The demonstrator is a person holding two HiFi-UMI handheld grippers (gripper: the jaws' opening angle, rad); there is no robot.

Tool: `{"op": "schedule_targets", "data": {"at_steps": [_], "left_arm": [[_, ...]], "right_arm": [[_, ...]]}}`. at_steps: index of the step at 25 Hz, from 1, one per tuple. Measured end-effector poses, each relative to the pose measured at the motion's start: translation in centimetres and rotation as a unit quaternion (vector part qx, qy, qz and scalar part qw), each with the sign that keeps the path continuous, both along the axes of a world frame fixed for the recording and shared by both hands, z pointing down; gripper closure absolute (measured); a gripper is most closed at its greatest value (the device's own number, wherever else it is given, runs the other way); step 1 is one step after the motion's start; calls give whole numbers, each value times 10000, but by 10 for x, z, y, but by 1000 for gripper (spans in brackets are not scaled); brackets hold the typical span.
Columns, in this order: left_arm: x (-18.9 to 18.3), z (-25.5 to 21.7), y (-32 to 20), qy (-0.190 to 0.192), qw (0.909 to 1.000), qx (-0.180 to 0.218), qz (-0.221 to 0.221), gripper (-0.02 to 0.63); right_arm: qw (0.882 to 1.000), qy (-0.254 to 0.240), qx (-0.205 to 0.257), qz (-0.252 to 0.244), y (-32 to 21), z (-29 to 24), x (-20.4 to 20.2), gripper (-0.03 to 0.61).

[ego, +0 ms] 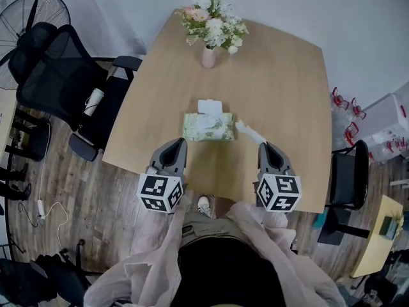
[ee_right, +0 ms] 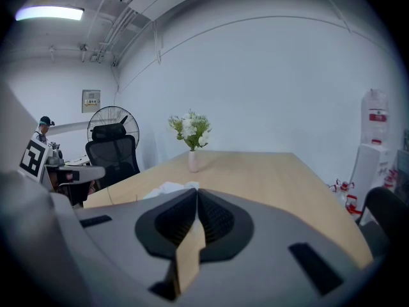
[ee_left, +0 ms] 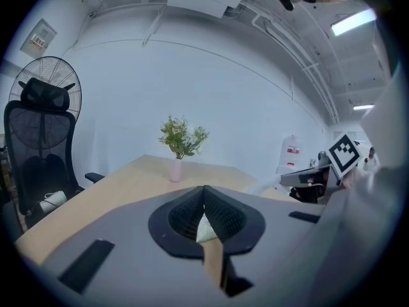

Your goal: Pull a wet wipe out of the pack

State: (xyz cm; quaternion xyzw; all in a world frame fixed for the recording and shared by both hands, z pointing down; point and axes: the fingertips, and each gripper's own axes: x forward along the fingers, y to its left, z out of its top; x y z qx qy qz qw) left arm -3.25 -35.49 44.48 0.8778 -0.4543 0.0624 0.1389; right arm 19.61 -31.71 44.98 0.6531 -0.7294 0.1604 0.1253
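Observation:
The wet wipe pack (ego: 208,128), pale with a green print, lies mid-table with its white lid (ego: 209,106) flipped open. My left gripper (ego: 180,142) is shut at the pack's near left corner. In the left gripper view a piece of the pack (ee_left: 204,228) shows between its closed jaws. My right gripper (ego: 264,146) is shut on a white wet wipe (ego: 248,132), which stretches from its tips back toward the pack's right end. The same wipe (ee_right: 167,187) shows just past the tips in the right gripper view.
A pink vase of flowers (ego: 209,56) stands at the far end of the wooden table (ego: 281,88). A black office chair (ego: 61,75) and a fan (ego: 29,18) are to the left. Another chair (ego: 348,174) is at the right, near the table's edge.

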Motion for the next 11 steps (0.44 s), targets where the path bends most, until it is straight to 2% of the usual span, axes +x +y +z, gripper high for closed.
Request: {"op": "schedule_targets", "data": {"at_steps": [11], "left_arm": [[1, 6, 5, -29, 10000, -73, 4, 603]], "right_arm": [[10000, -25, -40, 13, 1, 5, 1, 563]]}}
